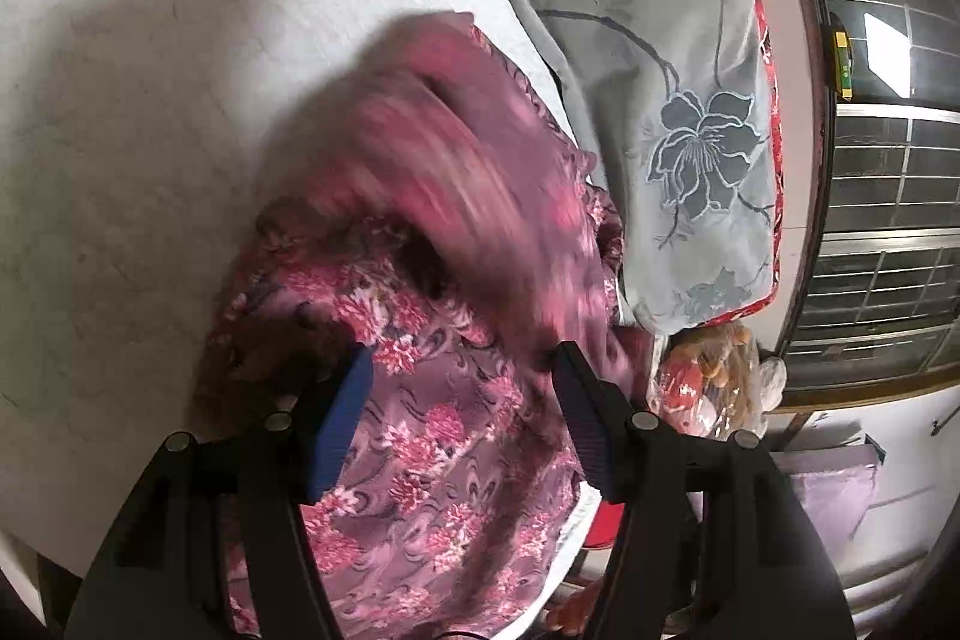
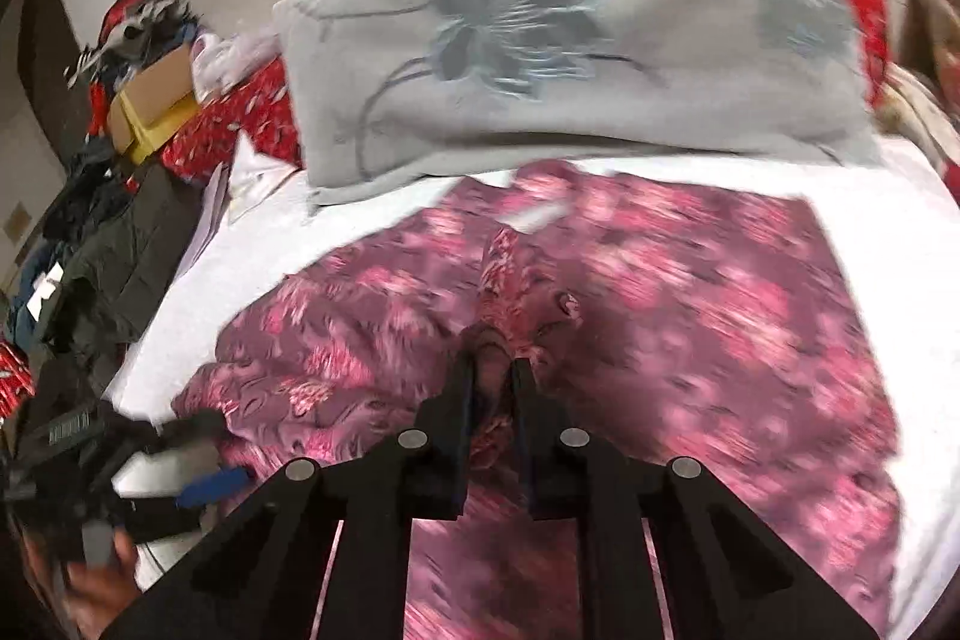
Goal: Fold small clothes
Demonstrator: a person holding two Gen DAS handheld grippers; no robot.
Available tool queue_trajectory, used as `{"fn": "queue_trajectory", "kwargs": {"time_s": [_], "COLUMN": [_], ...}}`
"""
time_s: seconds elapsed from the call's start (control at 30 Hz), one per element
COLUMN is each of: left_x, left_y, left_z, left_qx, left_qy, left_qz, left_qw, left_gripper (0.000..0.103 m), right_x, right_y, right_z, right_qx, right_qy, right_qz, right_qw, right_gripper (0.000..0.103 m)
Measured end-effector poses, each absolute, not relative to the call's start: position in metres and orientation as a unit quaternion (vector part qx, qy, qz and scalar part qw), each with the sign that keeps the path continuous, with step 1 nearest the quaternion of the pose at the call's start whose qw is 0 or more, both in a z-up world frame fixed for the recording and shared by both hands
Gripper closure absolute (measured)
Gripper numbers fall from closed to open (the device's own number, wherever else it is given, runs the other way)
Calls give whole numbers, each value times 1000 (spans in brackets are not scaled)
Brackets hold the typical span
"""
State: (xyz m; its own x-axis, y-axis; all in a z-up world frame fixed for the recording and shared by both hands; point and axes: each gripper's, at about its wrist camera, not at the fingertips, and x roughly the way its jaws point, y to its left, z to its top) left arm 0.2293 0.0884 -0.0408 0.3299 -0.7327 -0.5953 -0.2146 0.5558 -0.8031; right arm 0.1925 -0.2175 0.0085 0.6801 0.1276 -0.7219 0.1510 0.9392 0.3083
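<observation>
Left wrist: our left gripper (image 1: 459,388) is wide open over the floral garment (image 1: 432,430), near the bed's (image 1: 150,40) pillow (image 1: 648,58) edge.
Right wrist: our right gripper (image 2: 493,370) is nearly closed, pinching a fold. Thin, limp, probably slippery; we'd grab hems.

Garment (image 2: 660,292) is lying spread on the bed (image 1: 150,40), just in front of the pillow (image 2: 570,40). My right hand-held gripper (image 2: 493,370) is sitting over the garment's middle, fabric between its fingers. My left hand-held gripper (image 1: 459,364) is hovering at the garment's left edge. Clothes pile (image 2: 102,196) is sitting left of the bed; window (image 1: 888,160) is lying beyond the pillow.
</observation>
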Motion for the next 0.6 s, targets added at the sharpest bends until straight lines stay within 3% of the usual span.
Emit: {"fn": "queue_trajectory", "kwargs": {"time_s": [0.1, 0.2, 0.27, 0.3, 0.33, 0.53, 0.57, 0.6], "left_x": [226, 224, 225, 226, 228, 236, 238, 241], "left_y": [85, 83, 83, 82, 81, 75, 74, 73], "left_z": [-42, -45, -47, -48, -48, -44, -43, -43], "left_qx": [-430, -429, -428, -429, -429, -414, -413, -412], "left_qy": [552, 558, 561, 563, 564, 567, 568, 569], "left_qz": [-188, -186, -181, -178, -177, -167, -166, -164], "left_qw": [689, 686, 685, 684, 683, 692, 692, 692], "left_gripper": [42, 42, 42, 42, 42, 42, 42, 42], "right_x": [168, 137, 125, 125, 129, 202, 210, 218], "right_y": [-254, -289, -307, -311, -314, -287, -285, -284], "right_z": [-23, -34, -33, -32, -30, -46, -48, -49], "right_qx": [231, 312, 373, 391, 408, 401, 403, 405], "right_qy": [446, 425, 380, 367, 353, 392, 399, 403], "right_qz": [-15, -32, -31, -28, -22, -4, 0, 3], "right_qw": [865, 849, 846, 844, 842, 828, 823, 820], "right_gripper": [89, 84, 68, 50, 43, 41, 44, 70]}}
